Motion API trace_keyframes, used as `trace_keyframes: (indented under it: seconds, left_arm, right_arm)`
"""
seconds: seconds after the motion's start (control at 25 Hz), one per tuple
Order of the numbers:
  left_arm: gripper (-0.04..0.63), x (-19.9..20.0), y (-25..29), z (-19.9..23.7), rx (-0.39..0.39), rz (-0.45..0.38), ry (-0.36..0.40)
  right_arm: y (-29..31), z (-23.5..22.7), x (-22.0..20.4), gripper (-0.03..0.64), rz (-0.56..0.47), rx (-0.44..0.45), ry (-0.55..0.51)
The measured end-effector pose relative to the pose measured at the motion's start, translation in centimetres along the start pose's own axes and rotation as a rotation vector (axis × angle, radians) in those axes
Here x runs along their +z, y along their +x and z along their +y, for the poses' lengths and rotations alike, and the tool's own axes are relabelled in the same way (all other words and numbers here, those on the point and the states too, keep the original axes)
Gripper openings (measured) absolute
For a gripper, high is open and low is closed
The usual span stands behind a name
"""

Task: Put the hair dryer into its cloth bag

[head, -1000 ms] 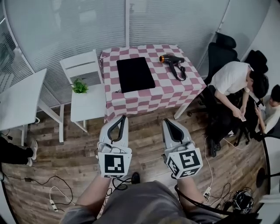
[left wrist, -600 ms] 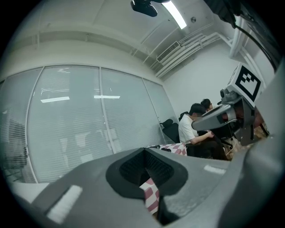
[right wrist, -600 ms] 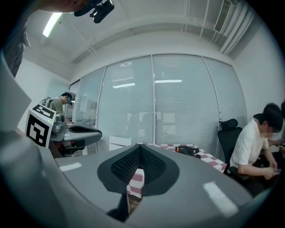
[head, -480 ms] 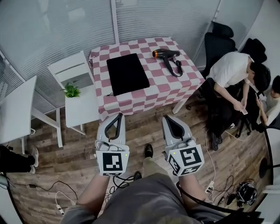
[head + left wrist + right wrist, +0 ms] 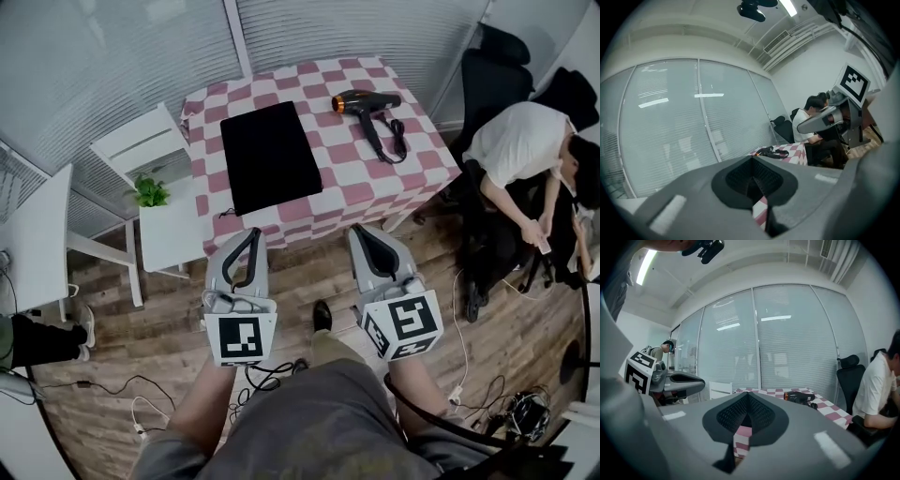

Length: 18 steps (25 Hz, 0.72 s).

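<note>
A black hair dryer (image 5: 361,101) with an orange nozzle lies with its coiled cord (image 5: 386,141) at the far right of the red-and-white checked table (image 5: 375,187). The flat black cloth bag (image 5: 272,155) lies left of it on the same table. My left gripper (image 5: 254,236) and right gripper (image 5: 360,234) hover side by side over the wooden floor, just short of the table's near edge, both shut and empty. From the right gripper view the hair dryer (image 5: 799,396) is ahead to the right; in the left gripper view, the hair dryer (image 5: 766,151) is small and far.
A white chair (image 5: 155,150) bearing a small green plant (image 5: 150,192) stands left of the table, and a white side table (image 5: 33,234) further left. People sit at the right (image 5: 525,155) by black office chairs (image 5: 502,66). Cables (image 5: 267,375) trail on the floor.
Both grippers have come closer to the table together, staying shut. The table, bag and hair dryer appear nearer and larger in the head view.
</note>
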<state>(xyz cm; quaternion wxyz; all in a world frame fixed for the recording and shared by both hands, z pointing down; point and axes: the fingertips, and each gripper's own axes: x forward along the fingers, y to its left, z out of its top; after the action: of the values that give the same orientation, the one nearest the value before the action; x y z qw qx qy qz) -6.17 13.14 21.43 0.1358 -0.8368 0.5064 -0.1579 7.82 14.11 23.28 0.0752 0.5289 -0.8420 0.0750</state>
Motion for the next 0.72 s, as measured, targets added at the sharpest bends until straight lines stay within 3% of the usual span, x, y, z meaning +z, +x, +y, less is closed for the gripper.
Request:
trace_keyframes:
  seconds: [0.36,0.72]
  left_arm:
    - [0.002,0.4,4.8,3.6,0.091,0.034,0.028]
    - [0.002,0.6,6.3,7.7,0.204,0.03,0.035]
  right_arm:
    - [6.6,-3.1,2.7,0.021,-0.032,0.094,-0.024]
    - [11.2,-3.2,5.5,0.021,-0.075,0.183,-0.082]
